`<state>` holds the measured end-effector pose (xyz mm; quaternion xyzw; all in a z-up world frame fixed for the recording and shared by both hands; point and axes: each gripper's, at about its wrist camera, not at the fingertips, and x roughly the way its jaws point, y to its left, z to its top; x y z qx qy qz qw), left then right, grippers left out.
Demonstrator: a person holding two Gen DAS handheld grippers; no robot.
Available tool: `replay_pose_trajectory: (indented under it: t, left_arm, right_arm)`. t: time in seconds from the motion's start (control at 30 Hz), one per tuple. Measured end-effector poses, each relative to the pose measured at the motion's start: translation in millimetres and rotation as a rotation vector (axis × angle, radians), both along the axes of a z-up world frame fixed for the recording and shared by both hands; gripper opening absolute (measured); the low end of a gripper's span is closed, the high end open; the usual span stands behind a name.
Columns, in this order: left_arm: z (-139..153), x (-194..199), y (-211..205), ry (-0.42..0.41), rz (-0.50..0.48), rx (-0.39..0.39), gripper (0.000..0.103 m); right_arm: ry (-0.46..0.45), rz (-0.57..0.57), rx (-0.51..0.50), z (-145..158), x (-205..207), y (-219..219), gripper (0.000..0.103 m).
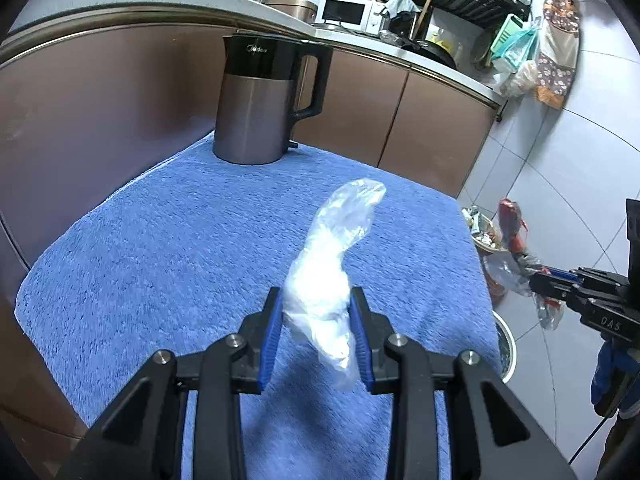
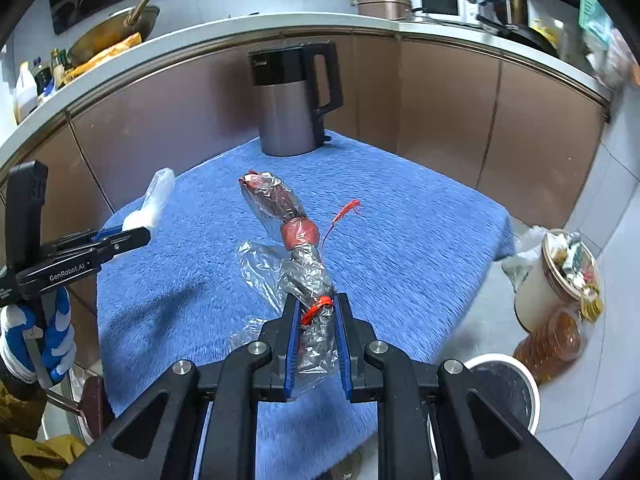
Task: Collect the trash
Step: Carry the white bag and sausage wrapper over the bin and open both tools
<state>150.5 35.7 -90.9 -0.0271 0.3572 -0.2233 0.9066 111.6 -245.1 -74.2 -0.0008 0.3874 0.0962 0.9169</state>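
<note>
My left gripper [image 1: 317,300] is shut on a crumpled clear plastic bag [image 1: 338,240] and holds it above the blue towel [image 1: 180,248]. It also shows in the right wrist view [image 2: 136,236] with the bag [image 2: 154,200] at the left. My right gripper [image 2: 316,312] is shut on a clear wrapper with dark red contents and a red tie [image 2: 296,236], held above the towel [image 2: 400,232]. In the left wrist view the right gripper [image 1: 536,280] holds this wrapper [image 1: 514,228] off the towel's right edge.
A grey electric kettle [image 1: 260,104] stands at the towel's far edge [image 2: 294,100]. A round white bin [image 2: 508,384] sits on the floor at right, beside a full jar of rubbish [image 2: 560,288]. Brown cabinets [image 1: 100,100] run behind.
</note>
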Motion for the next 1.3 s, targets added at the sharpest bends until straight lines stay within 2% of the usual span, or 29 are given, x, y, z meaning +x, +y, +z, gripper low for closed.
replay_pose_trajectory:
  t: [0.3, 0.67, 1.07, 1.3]
  left_arm:
    - [10.2, -26.5, -9.3, -0.024, -0.014, 0.005, 0.031]
    - [23.6, -53.7, -41.9, -0.055, -0.050, 0.028, 0.031]
    - [39.6, -91.4, -116.6, -0.181, -0.128, 0.147, 0.031]
    - [37.1, -99.6, -165.1, -0.197, -0.210, 0.196, 0.031]
  right_arm:
    - [-0.050, -0.077, 0.035, 16.4, -45.2, -31.7, 0.016]
    - [-0.086, -0.171, 0.068, 17.0, -91.4, -70.8, 0.016]
    - [-0.084, -0.297, 0.105, -3.4, -129.1, -118.2, 0.016]
    - [-0.059, -0.353, 0.156, -24.5, -133.1, -149.4, 0.016]
